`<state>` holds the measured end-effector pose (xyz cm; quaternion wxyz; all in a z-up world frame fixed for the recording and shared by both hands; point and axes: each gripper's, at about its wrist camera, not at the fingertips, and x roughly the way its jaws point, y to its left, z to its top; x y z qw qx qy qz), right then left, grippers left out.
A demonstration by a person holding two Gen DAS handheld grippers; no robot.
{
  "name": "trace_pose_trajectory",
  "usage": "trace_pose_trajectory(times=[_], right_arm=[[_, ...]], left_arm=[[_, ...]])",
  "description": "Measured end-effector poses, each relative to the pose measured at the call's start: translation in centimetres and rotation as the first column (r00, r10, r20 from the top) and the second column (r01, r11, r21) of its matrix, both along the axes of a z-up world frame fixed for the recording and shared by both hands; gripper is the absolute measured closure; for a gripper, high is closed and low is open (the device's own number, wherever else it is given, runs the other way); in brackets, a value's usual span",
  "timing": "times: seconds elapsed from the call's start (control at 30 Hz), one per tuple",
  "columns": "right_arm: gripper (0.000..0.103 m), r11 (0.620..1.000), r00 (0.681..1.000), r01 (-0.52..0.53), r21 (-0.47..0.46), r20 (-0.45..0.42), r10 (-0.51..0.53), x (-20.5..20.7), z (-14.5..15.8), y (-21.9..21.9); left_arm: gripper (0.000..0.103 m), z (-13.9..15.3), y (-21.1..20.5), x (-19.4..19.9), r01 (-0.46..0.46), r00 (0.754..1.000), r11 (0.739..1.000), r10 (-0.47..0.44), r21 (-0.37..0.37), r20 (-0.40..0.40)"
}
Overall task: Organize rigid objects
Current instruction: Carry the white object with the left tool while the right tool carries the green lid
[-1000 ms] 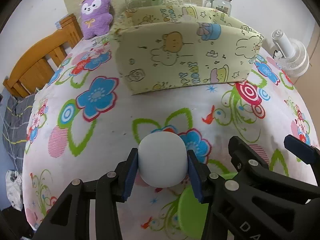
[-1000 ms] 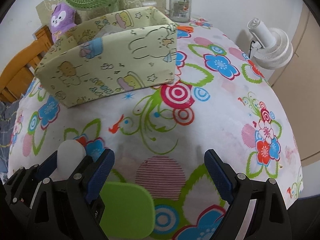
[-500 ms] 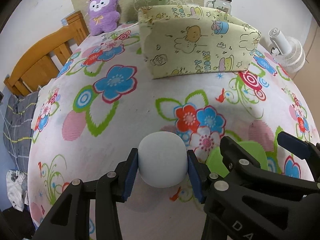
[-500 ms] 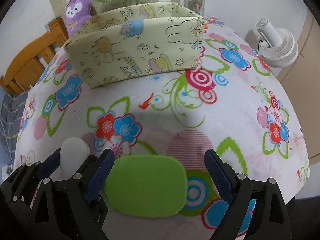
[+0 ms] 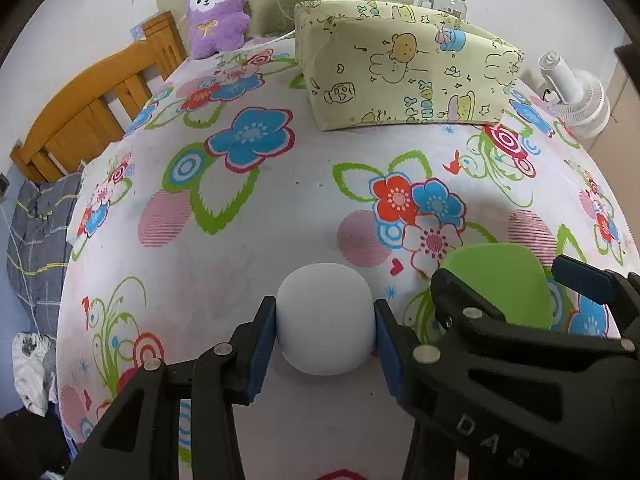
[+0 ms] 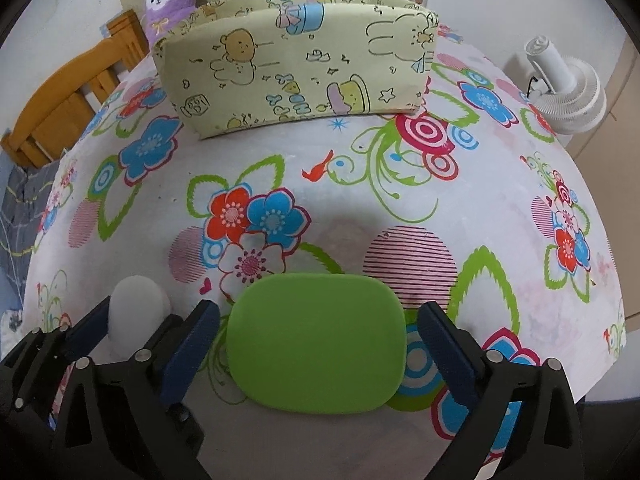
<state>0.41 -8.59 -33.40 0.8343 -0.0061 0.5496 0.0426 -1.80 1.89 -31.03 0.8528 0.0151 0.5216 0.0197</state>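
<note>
A: Left wrist view, what's the left tool (image 5: pixel 326 322) got?

B: Blue pads pressed on both sides of a smooth white rounded plastic object (image 5: pixel 326 318), low centre, over the table w/ the floral-print cloth (image 5: pixel 240 240). Can't tell if the object touches the cloth.

A: And the right tool?

B: In that view only its side shows, at 4 o'clock, black frame w/ a blue pad, partly covering the flat green rounded-rectangle plastic lid (image 5: pixel 504 276). The right wrist view shows it properly: right tool (image 6: pixel 318 340) spread wide, pads either side of the green lid (image 6: pixel 320 340), which lies flat on the cloth (image 6: pixel 360 200); small gaps both sides, no grip.

A: Anything else the right cam adds?

B: The white object (image 6: pixel 136 308) peeks out at 8 o'clock between the left tool's pads. Also the pale yellow cartoon-print fabric storage box (image 6: pixel 296 72) at 12 o'clock, well apart from the lid; here you see its inner wall and open top.

A: Left cam on the box?

B: The box (image 5: pixel 404 76) sits at 1 o'clock, mostly its outer front. Only that view shows the purple plush toy (image 5: pixel 216 12) whole, at 11 o'clock, and more of the wooden chair (image 5: pixel 92 100) at 10. White small fan (image 5: pixel 576 96) at 2 o'clock, off the table edge.
</note>
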Motion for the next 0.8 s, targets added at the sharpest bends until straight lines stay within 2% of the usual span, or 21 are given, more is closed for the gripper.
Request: trace_pose_trajectory(times=[0.13,0.23,0.33,0.4,0.57,0.8], right_arm=[[0.002,1.0,0.999,0.014,0.021,-0.029,-0.014,-0.1,-0.8,-0.1],[0.001,1.0,1.0,0.007,-0.008,-0.016,-0.007,-0.3,-0.9,0.4],[0.002,1.0,1.0,0.01,-0.016,-0.015,-0.01,-0.3,-0.9,0.4],[0.008,1.0,1.0,-0.005,-0.014,-0.005,0.005,-0.3,-0.7,0.6],[0.008,1.0,1.0,0.003,-0.028,-0.008,-0.003,-0.2,-0.6,0.7],[0.008,0.999,0.999,0.018,-0.027,0.037,-0.017,0.5,0.7,0.2]], left_arm=[[0.054,0.0,0.0,-0.6,0.016,1.0,1.0,-0.016,0.012,0.001],[0.054,0.0,-0.4,-1.0,0.033,0.999,0.998,-0.034,0.053,0.02],[0.054,0.0,-0.3,-1.1,0.02,1.0,0.998,-0.021,0.051,0.023],[0.054,0.0,-0.3,-0.9,0.018,1.0,0.999,-0.019,0.046,0.019],[0.054,0.1,-0.3,-0.8,0.016,1.0,0.999,-0.016,0.032,0.012],[0.054,1.0,-0.4,0.3,0.0,1.0,1.0,0.0,0.002,0.026]])
